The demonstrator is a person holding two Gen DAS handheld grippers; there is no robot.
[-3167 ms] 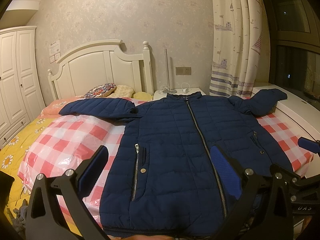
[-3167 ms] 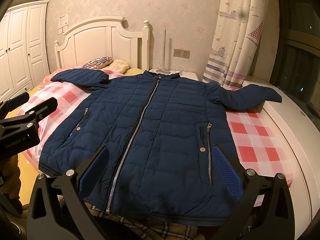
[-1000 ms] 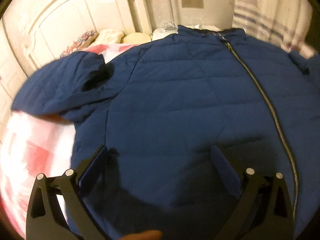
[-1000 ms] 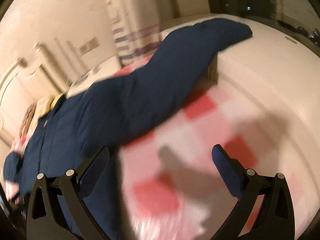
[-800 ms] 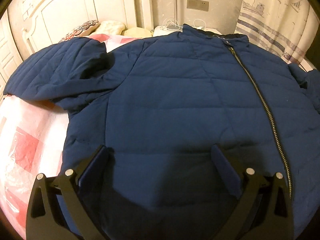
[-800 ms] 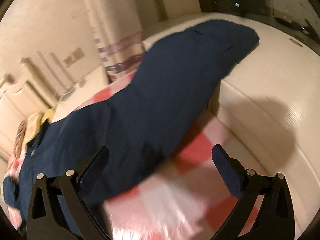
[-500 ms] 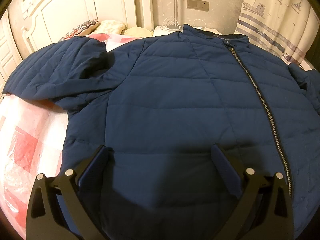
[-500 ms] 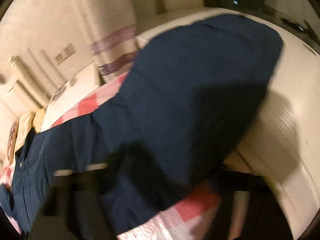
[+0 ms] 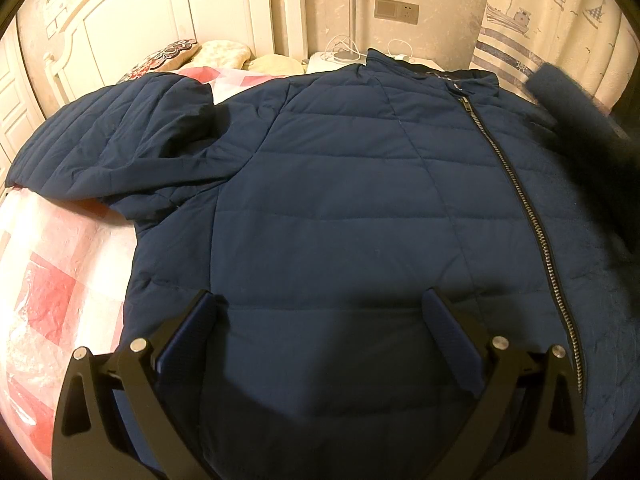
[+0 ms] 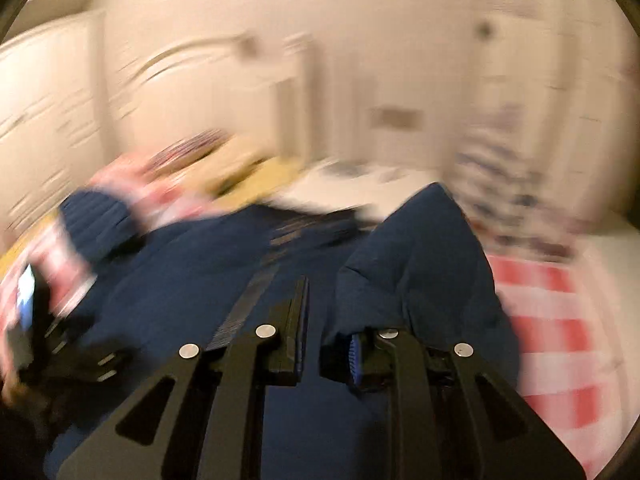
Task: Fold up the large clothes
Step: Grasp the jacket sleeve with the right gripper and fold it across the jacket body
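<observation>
Two grippers show here, and their jaws stand very differently. The left gripper (image 9: 320, 344) has its jaws spread wide, the blue pads (image 9: 452, 344) well apart and nothing pinched between them; they hover over the lower front of the navy quilted jacket (image 9: 340, 208), and whether the tips touch the fabric cannot be told from this angle. The jacket lies face up and zipped on the red and white checked bedcover (image 9: 48, 280), its collar toward the white headboard (image 9: 140, 20) and its zipper (image 9: 520, 200) running down the right part of the left wrist view. One sleeve (image 9: 112, 144) lies spread out to the left across the bedcover. The right gripper (image 10: 328, 344) has its jaws drawn close together, only a narrow gap between them, and they are clamped on a fold of the jacket's other sleeve (image 10: 424, 264), which bunches up over the right-hand finger and hangs raised over the body of the jacket. That raised sleeve also shows as a dark blurred bar (image 9: 580, 128) at the right edge of the left wrist view. The right wrist view is heavily smeared, so the room behind it is hard to read; the curtain (image 9: 552, 12) and pillows (image 9: 192, 52) are plain only in the left wrist view.
</observation>
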